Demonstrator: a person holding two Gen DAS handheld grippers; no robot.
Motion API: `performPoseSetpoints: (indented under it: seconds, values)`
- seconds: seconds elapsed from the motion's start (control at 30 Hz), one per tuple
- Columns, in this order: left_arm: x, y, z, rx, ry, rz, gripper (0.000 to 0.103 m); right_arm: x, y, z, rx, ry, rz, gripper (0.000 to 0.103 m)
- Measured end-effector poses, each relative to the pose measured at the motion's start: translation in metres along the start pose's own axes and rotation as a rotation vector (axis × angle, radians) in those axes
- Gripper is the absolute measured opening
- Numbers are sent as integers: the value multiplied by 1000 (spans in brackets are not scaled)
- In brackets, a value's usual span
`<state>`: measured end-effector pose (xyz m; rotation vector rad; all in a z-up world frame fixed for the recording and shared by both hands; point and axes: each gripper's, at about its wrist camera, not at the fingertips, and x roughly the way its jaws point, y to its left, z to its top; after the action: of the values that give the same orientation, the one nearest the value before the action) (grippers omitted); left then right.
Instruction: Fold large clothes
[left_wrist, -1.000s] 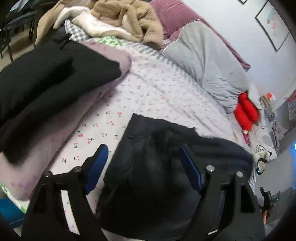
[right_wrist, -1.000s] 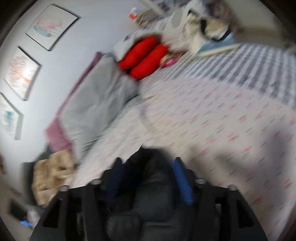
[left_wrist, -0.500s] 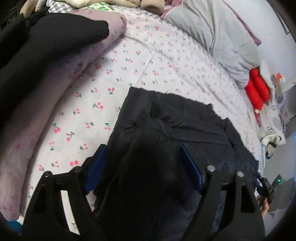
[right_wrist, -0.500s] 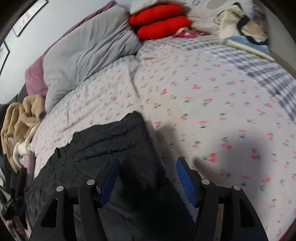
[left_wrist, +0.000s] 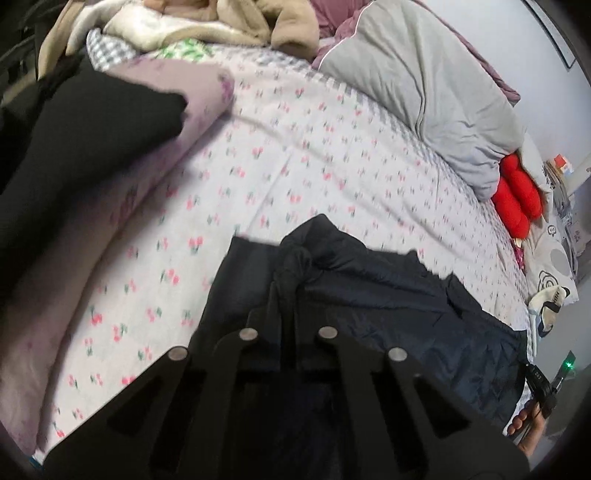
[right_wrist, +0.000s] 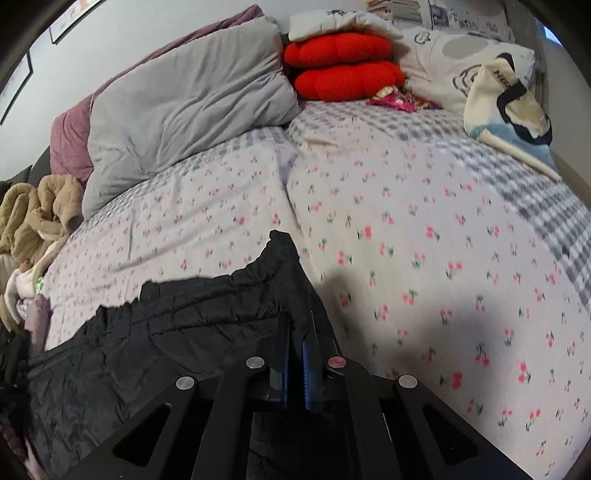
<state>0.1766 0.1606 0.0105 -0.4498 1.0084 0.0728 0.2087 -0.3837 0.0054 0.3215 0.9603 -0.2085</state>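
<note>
A large black quilted jacket (left_wrist: 388, 306) lies on the cherry-print bed sheet (left_wrist: 295, 177). My left gripper (left_wrist: 286, 295) is shut on a bunched fold of the jacket at its near left part. In the right wrist view the same jacket (right_wrist: 166, 332) stretches to the left, and my right gripper (right_wrist: 295, 325) is shut on its right corner, which rises in a peak between the blue pads. The fingertips of both grippers are mostly hidden by the cloth.
A grey pillow (right_wrist: 192, 96) and red cushions (right_wrist: 343, 66) lie at the bed's head. A black garment on a lilac folded blanket (left_wrist: 110, 155) lies at the left. Tan clothes (left_wrist: 221, 22) are piled beyond. A cream bag (right_wrist: 509, 107) sits at the far right.
Both grippers were open over the jacket; now both have closed on its cloth. The left one has bunched a fold upward.
</note>
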Motion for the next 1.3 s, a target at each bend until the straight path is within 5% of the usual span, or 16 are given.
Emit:
performPoseSetpoints:
  seconds: [0.33,0.93,1.23,1.3]
  values:
    - [36,-4,19,-26,-27,62,5,38,15,18,13,-28,-69,4]
    - [109,-23,16,63,-10,241,8,119,6,19,9,101,-120,5]
    - [102,-13,18,-7,10,185,27,113,8,19,-17,89,-104,19]
    - [83,-10,19,-59,-10,132,53,103,5,23,0,76,-91,20]
